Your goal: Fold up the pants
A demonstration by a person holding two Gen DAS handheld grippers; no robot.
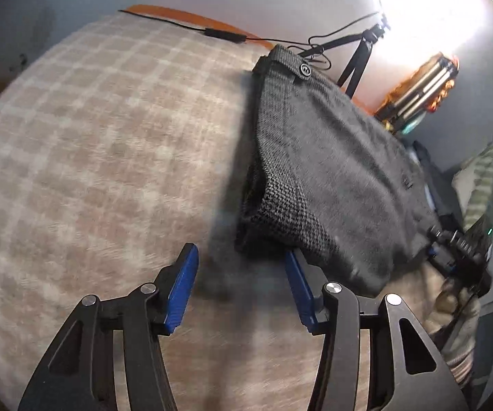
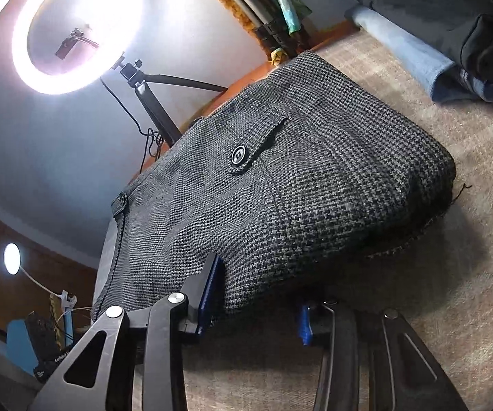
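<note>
The grey houndstooth pants (image 1: pixel 332 171) lie folded into a thick bundle on the beige checked table cover (image 1: pixel 92 144), a black button on the pocket flap showing. My left gripper (image 1: pixel 241 263) is open, its blue fingers spread at the bundle's near corner; the right finger tip slips under the fabric edge. In the right wrist view the pants (image 2: pixel 280 185) fill the middle. My right gripper (image 2: pixel 258 294) is open with the bundle's near edge between its fingers, the right finger mostly hidden beneath the cloth.
A ring light (image 2: pixel 75 30) on a black tripod (image 2: pixel 154 99) stands behind the table, with cables (image 1: pixel 219 32) along the far edge. Folded blue and dark clothes (image 2: pixel 434 34) are stacked at the far right. The right gripper's body (image 1: pixel 462 250) shows at the pants' right side.
</note>
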